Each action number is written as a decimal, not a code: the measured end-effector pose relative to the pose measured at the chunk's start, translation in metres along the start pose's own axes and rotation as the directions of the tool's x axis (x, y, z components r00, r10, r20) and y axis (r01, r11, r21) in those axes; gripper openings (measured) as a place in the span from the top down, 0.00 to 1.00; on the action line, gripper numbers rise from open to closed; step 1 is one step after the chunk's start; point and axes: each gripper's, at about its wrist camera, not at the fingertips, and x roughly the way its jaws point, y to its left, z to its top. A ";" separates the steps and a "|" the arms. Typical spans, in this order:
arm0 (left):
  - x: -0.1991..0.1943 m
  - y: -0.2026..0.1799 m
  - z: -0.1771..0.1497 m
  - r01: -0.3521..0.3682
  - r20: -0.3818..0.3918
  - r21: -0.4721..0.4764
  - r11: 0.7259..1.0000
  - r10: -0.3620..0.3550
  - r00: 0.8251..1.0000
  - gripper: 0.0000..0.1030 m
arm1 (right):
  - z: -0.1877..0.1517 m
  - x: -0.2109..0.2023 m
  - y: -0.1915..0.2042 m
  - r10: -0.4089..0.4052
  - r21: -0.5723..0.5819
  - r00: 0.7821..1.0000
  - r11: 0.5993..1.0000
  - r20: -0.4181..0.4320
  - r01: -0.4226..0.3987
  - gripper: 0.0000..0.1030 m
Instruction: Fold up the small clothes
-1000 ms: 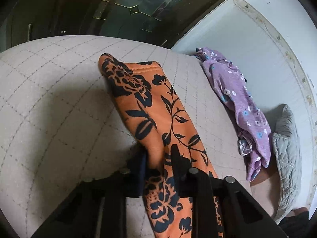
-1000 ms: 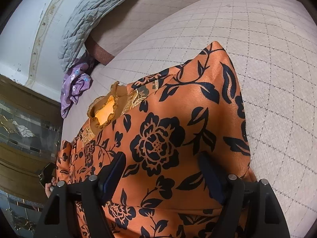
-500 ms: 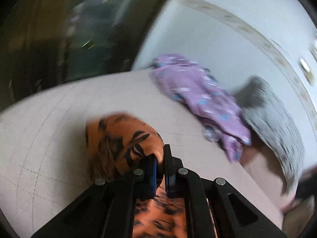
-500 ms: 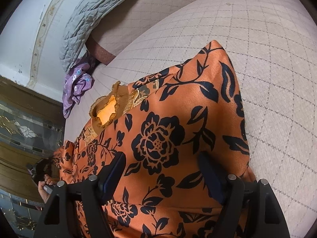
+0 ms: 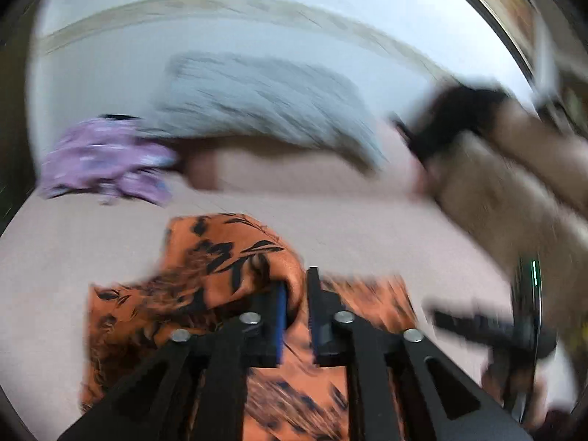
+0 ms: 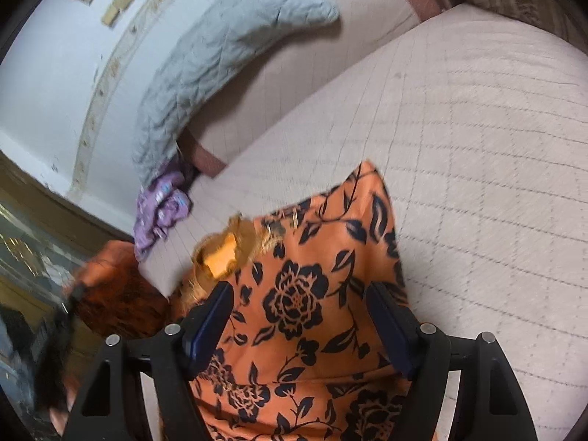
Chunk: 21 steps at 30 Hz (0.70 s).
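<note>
The orange dress [image 6: 305,312] with a black flower print lies on the bed [image 6: 477,117], whose cover is pale with a stitched diamond pattern. It spreads flat over the near part of the bed, its gold-trimmed neck opening [image 6: 220,253] turned toward the headboard side.

The left hand-held gripper [image 5: 296,308] is closed on a fold of the dress [image 5: 228,257]; the cloth bunches up between its two blue-padded fingers [image 5: 281,301] and is raised off the bed. This view is badly blurred. In the right wrist view the same lifted bunch of orange cloth shows at the left edge, beside the blurred left hand-held gripper [image 6: 70,305], near the bed's edge.

The right hand-held gripper [image 6: 299,325] is open, its fingers [image 6: 217,312] spread wide over the flat middle of the dress, one on each side of a large black flower. Whether the fingertips touch the cloth cannot be told.

Beyond the dress, toward the wall [image 6: 55,73], a purple garment [image 6: 161,209] with small flowers lies crumpled at the far edge of the bed. Just behind the purple garment, a grey quilted pillow [image 6: 220,58] leans against the white wall.
</note>
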 end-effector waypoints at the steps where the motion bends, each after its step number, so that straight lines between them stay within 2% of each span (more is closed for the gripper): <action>1: 0.000 -0.015 -0.010 -0.003 -0.027 0.054 0.999 0.005 1.000 0.65 | 0.001 -0.004 -0.001 0.007 0.008 1.000 1.000 0.010 -0.007 0.25; 2: -0.003 -0.021 -0.016 -0.020 -0.025 0.082 0.996 0.022 0.999 0.51 | 0.001 -0.007 -0.002 0.012 0.013 1.000 1.000 0.018 -0.012 0.25; 4: -0.018 -0.016 -0.024 -0.059 0.028 0.079 0.995 0.057 0.998 0.40 | 0.002 -0.012 -0.002 0.025 0.020 0.999 0.999 0.028 -0.025 0.25; 6: -0.031 0.013 -0.021 -0.079 0.064 0.008 0.997 0.078 0.995 0.36 | 0.000 -0.015 0.000 0.038 0.022 0.999 0.999 0.028 -0.038 0.25; 8: -0.037 0.056 -0.016 -0.123 0.090 -0.114 0.986 0.133 0.987 0.29 | -0.003 -0.012 0.006 0.055 0.012 0.998 0.998 0.016 -0.055 0.25; 9: -0.043 0.075 -0.020 -0.155 0.092 -0.175 0.972 0.173 0.981 0.28 | -0.004 -0.008 0.013 0.058 0.003 0.998 0.998 0.007 -0.058 0.25; 11: -0.041 0.124 -0.027 -0.242 0.050 -0.323 0.915 0.272 0.961 0.28 | -0.008 -0.001 0.023 0.067 -0.024 0.998 0.997 -0.014 -0.067 0.25; 12: -0.036 0.138 -0.031 -0.270 0.022 -0.364 0.892 0.298 0.954 0.28 | -0.011 0.005 0.034 0.072 -0.049 0.997 0.996 -0.027 -0.074 0.25; 14: -0.020 0.173 -0.045 -0.380 -0.095 -0.439 0.814 0.378 0.921 0.28 | -0.015 0.015 0.052 0.079 -0.106 0.996 0.991 -0.048 -0.084 0.25; 15: -0.009 0.183 -0.050 -0.443 -0.170 -0.447 0.777 0.413 0.895 0.29 | -0.018 0.020 0.063 0.080 -0.145 0.995 0.986 -0.058 -0.088 0.25; 16: 0.005 0.192 -0.057 -0.511 -0.259 -0.435 0.741 0.441 0.859 0.29 | -0.021 0.025 0.076 0.078 -0.188 0.995 0.978 -0.064 -0.089 0.25; 18: 0.022 0.202 -0.068 -0.576 -0.353 -0.400 0.713 0.460 0.815 0.29 | -0.027 0.034 0.098 0.069 -0.259 0.995 0.962 -0.074 -0.086 0.25; 19: 0.032 0.205 -0.071 -0.609 -0.404 -0.363 0.705 0.470 0.785 0.29 | -0.030 0.038 0.111 0.065 -0.299 0.995 0.950 -0.080 -0.086 0.25; 21: 0.039 0.205 -0.074 -0.627 -0.437 -0.321 0.710 0.477 0.763 0.29 | -0.039 0.046 0.137 0.057 -0.382 0.994 0.920 -0.096 -0.089 0.25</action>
